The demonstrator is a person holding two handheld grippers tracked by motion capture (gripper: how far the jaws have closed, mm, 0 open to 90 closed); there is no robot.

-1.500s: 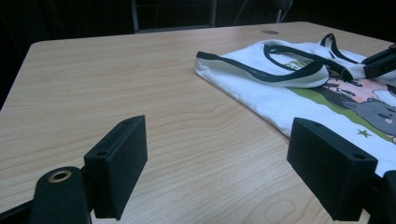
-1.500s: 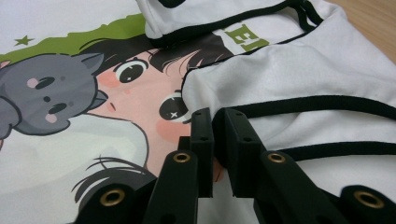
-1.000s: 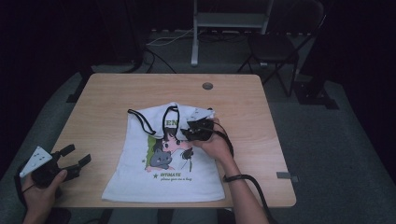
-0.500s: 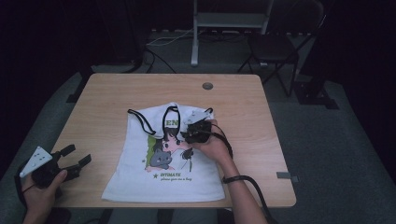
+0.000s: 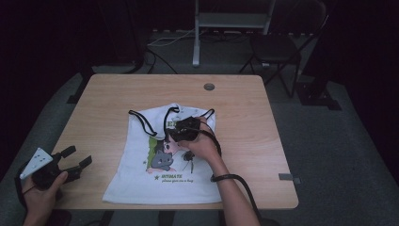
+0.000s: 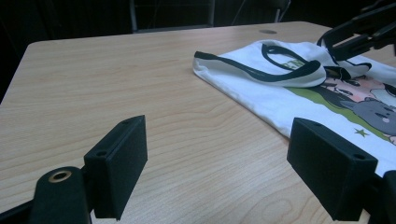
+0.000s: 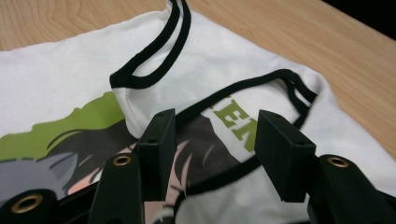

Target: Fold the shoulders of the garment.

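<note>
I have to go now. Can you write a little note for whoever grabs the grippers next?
Left hand-held gripper: open, holding nothing, over the table near its left front corner.
Right hand-held gripper: jaws just opening, nothing pinched, over the neckline of the white tank top.
Tank top lies flat, cartoon print up, black-trimmed straps at the far end.
Done: top spread out. Left: any folding hasn't started.

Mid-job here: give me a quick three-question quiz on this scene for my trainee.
1. True or false: the right gripper has cloth pinched between its jaws.
2. Which lies nearest the right gripper: A) the shirt's neckline, B) its bottom hem, C) the table's far edge?
3. What does the left gripper hover over?

Key:
1. False; its jaws have just been opening and stand apart above the shirt.
2. A.
3. Bare table, left of the shirt, jaws wide.
</note>
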